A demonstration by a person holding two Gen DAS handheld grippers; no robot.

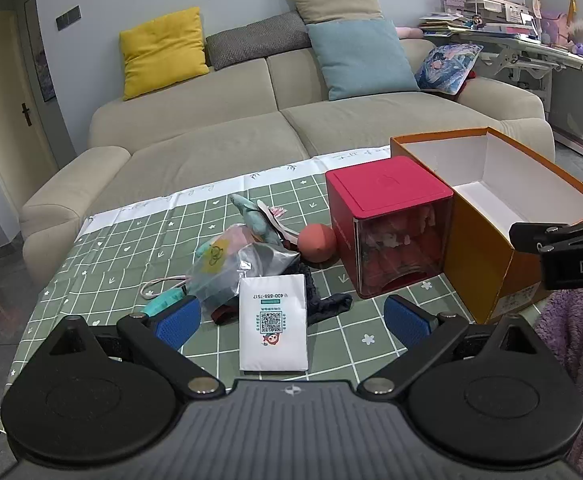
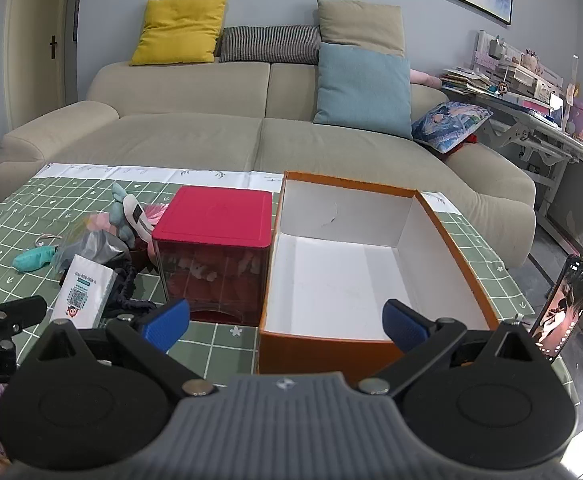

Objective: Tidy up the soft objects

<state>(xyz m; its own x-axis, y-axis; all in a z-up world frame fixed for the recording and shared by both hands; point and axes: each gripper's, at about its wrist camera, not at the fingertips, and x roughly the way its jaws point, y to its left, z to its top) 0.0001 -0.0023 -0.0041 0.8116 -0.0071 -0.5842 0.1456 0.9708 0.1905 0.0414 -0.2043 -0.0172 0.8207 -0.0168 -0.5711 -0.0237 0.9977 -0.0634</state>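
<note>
A heap of soft things lies on the green checked tablecloth (image 1: 111, 264): a teal plush toy (image 1: 251, 216), a clear plastic bag (image 1: 219, 268), a dark fabric piece (image 1: 323, 304), a teal sock (image 1: 163, 300) and an orange-red ball (image 1: 316, 242). A white packet (image 1: 273, 328) with a QR code lies in front, between the wide-apart fingers of my left gripper (image 1: 291, 322), which is open above it. My right gripper (image 2: 287, 320) is open too, over the near wall of the empty orange box (image 2: 371, 344). The heap (image 2: 99, 240) sits left in the right wrist view.
A red-lidded clear cube (image 1: 391, 224) with plush toys inside stands between the heap and the orange box (image 1: 483, 264). A phone (image 2: 567, 304) stands propped at the right. A beige sofa (image 2: 195, 140) with cushions lies beyond the table. The other gripper's arm (image 1: 563, 248) shows at right.
</note>
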